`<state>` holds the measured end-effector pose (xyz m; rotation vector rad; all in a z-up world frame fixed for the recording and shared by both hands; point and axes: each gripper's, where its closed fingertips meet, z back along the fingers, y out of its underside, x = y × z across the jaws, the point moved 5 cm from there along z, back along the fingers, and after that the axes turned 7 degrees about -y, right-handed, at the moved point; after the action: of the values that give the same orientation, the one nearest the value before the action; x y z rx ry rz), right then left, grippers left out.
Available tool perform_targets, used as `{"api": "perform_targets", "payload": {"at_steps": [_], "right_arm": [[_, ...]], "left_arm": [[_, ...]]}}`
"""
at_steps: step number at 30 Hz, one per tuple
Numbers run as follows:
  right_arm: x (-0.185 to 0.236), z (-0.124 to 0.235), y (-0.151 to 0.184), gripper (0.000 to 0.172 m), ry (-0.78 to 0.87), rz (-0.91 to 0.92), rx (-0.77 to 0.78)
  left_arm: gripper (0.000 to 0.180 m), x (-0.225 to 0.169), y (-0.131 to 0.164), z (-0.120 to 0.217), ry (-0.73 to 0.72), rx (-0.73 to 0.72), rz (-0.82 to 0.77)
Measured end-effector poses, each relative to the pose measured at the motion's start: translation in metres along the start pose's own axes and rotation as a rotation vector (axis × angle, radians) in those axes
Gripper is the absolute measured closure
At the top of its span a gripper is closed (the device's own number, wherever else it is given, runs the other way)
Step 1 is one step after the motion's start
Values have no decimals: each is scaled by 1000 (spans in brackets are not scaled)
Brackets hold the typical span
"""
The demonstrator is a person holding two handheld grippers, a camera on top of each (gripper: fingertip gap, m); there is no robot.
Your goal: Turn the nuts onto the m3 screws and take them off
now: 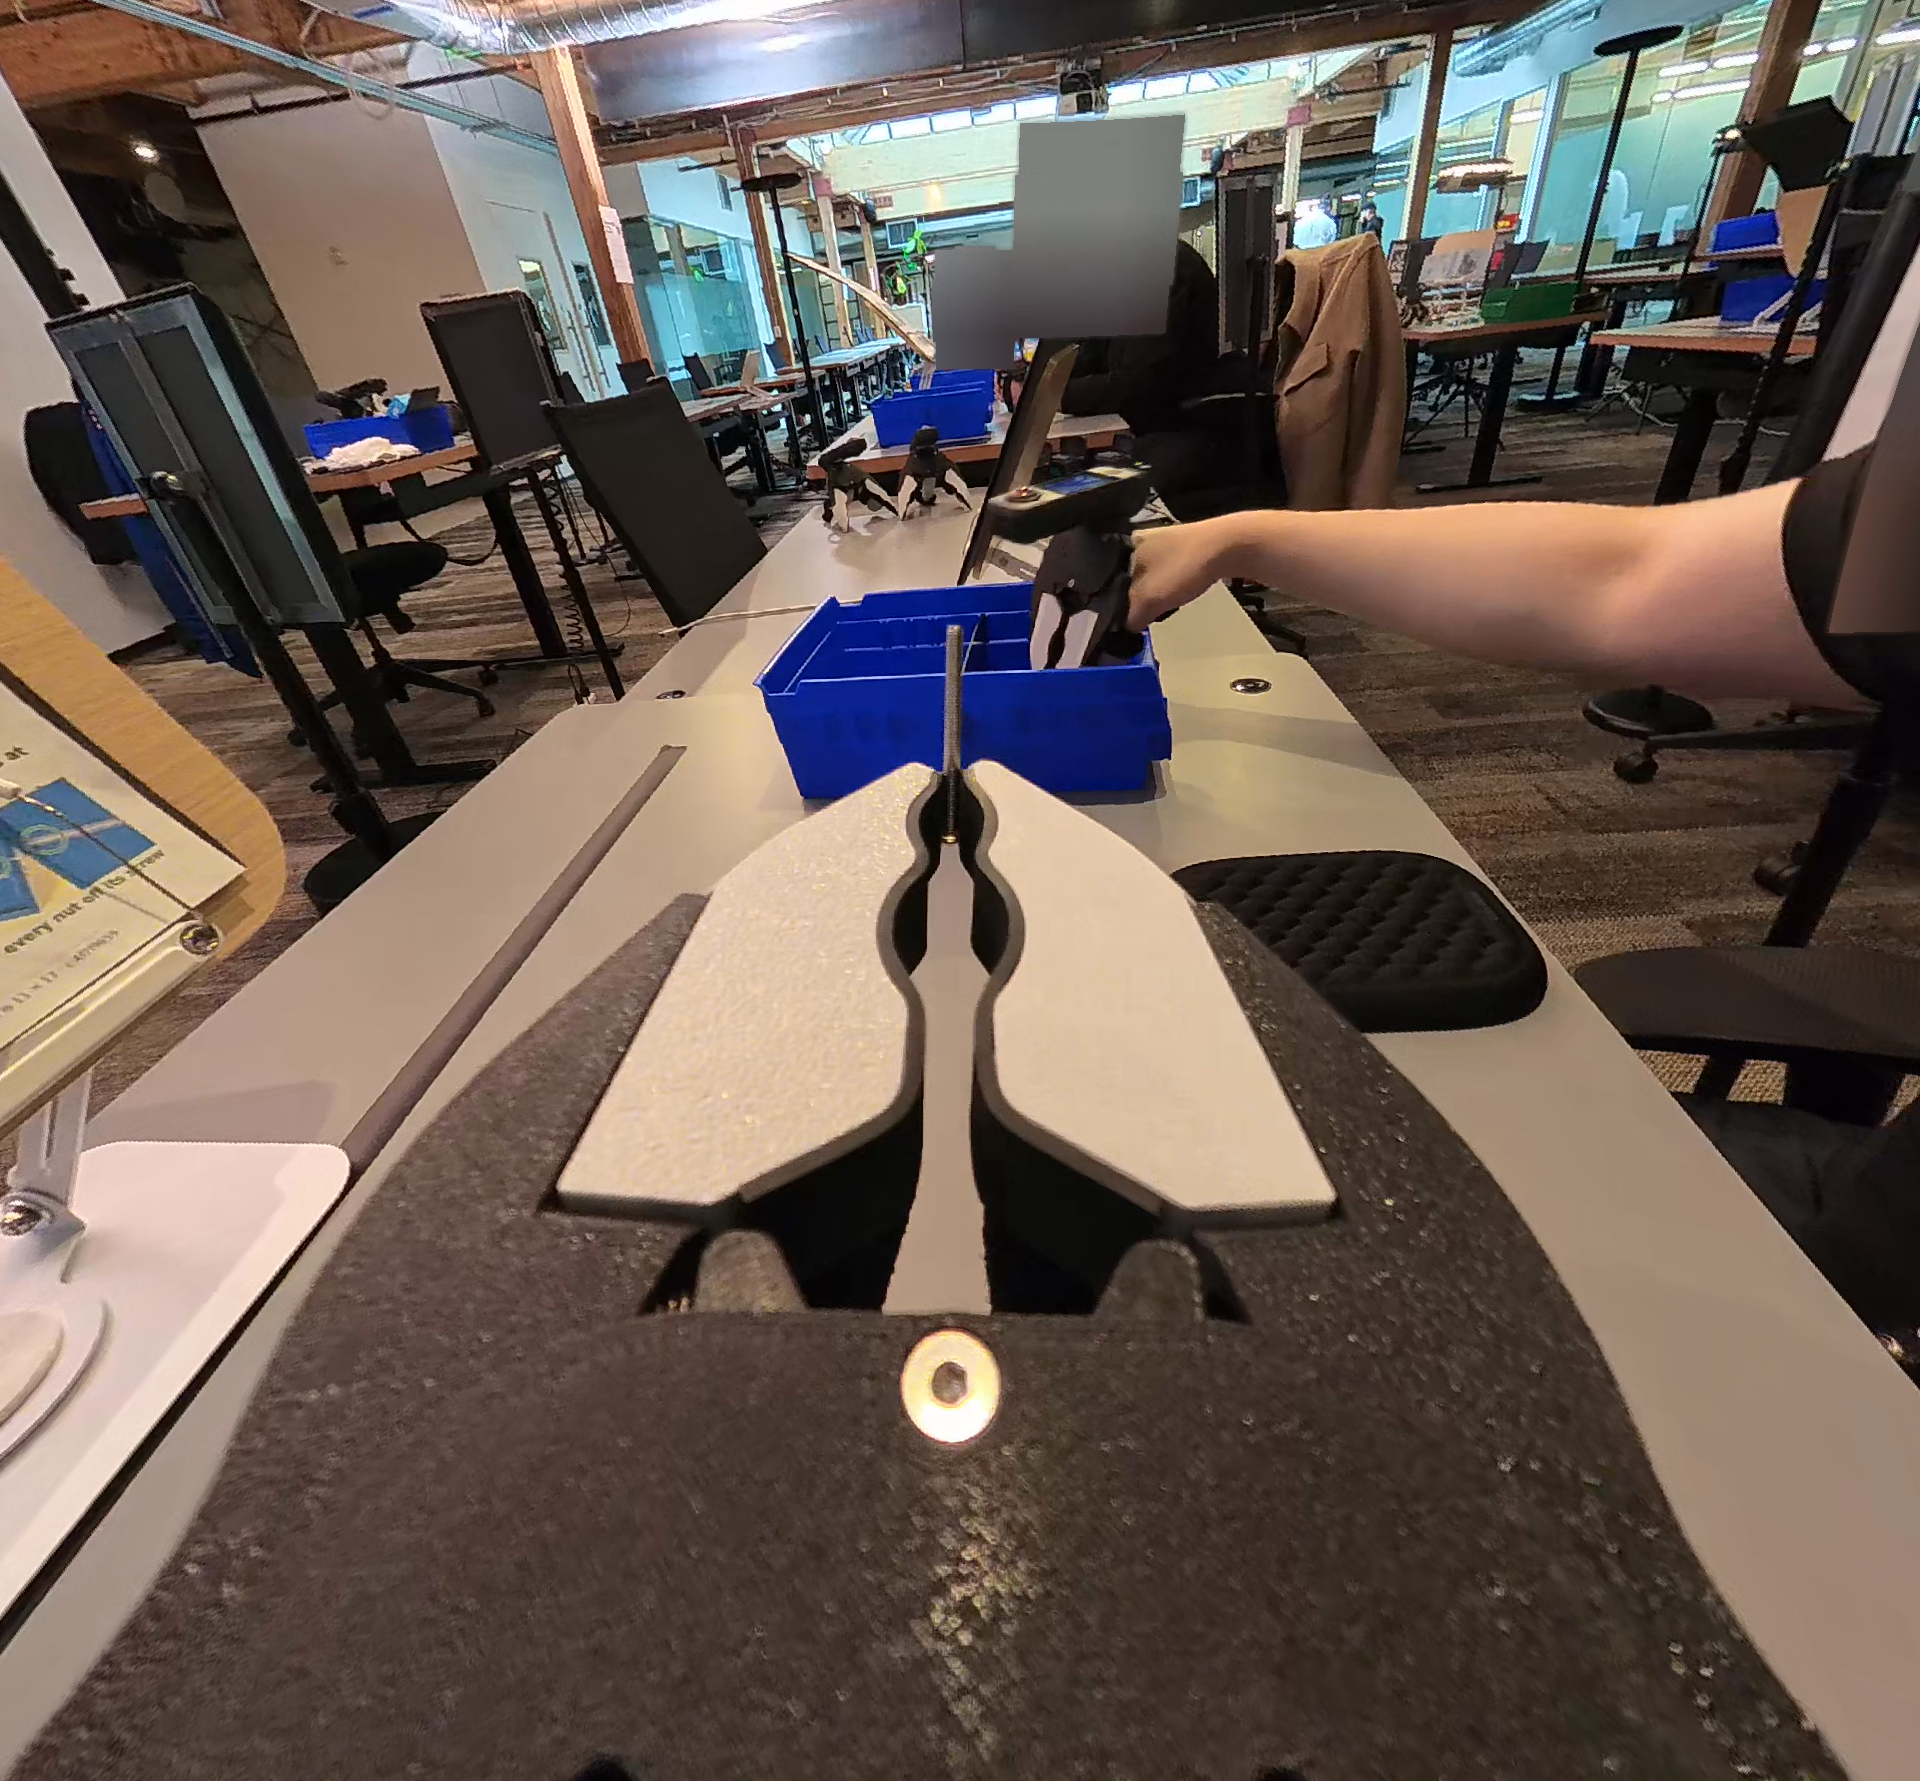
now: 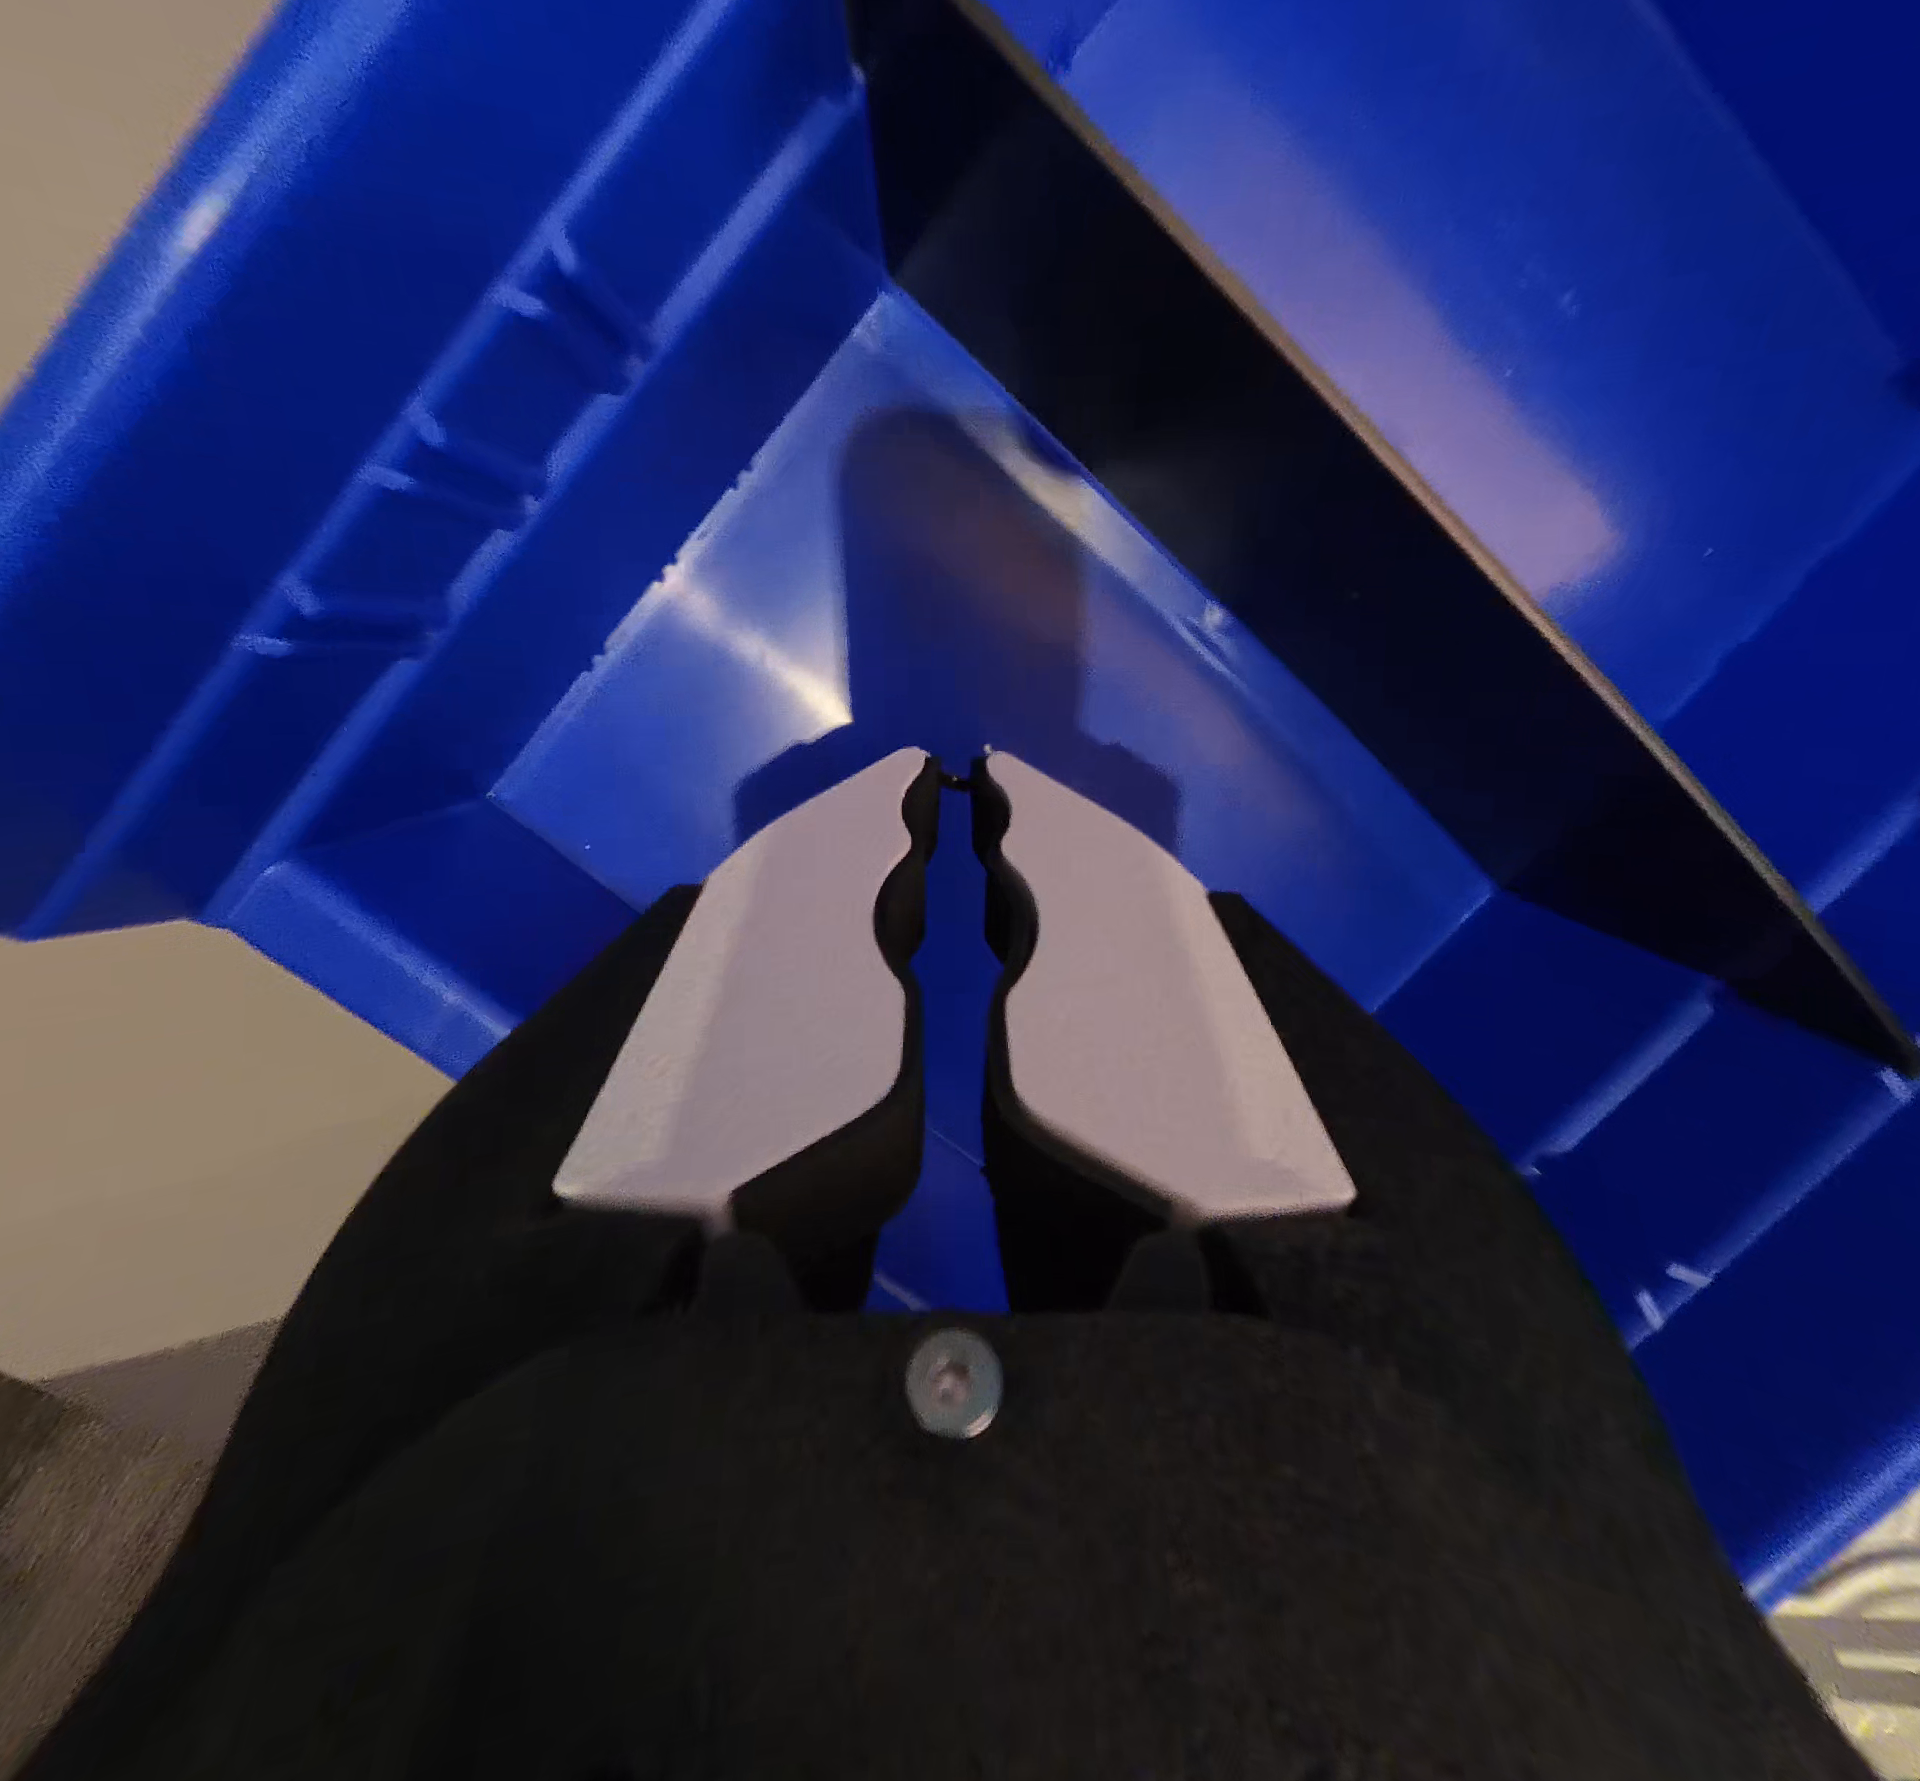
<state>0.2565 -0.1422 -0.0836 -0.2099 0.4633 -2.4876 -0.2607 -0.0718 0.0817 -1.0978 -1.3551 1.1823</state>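
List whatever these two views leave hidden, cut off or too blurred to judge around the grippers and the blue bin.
- Threaded rod, left wrist view: its lower end is hidden between the left gripper fingers.
- Right gripper, right wrist view: blur hides whether the tips pinch something tiny.
- Blue bin, left wrist view: its front wall hides the floor and the right gripper's tips.

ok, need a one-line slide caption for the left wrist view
Left gripper clamps an upright threaded rod before a blue divided bin, into which the right gripper reaches.

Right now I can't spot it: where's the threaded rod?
In the left wrist view, the threaded rod stands upright, pinched in the left tongs, before the blue bin.
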Motion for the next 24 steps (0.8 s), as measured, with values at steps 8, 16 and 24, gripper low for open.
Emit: {"api": "perform_targets", "payload": {"at_steps": [8, 16, 24], "right_arm": [[-11, -16, 6, 165, -39, -33, 61], [-14, -21, 9, 165, -23, -1, 99], [-15, -3, 8, 159, 16, -17, 53]], "left_arm": [[178, -1, 6, -5, 3, 37, -6], [178, 0, 6, -4, 3, 38, -3], [178, -1, 4, -3, 2, 36, -5]]}}
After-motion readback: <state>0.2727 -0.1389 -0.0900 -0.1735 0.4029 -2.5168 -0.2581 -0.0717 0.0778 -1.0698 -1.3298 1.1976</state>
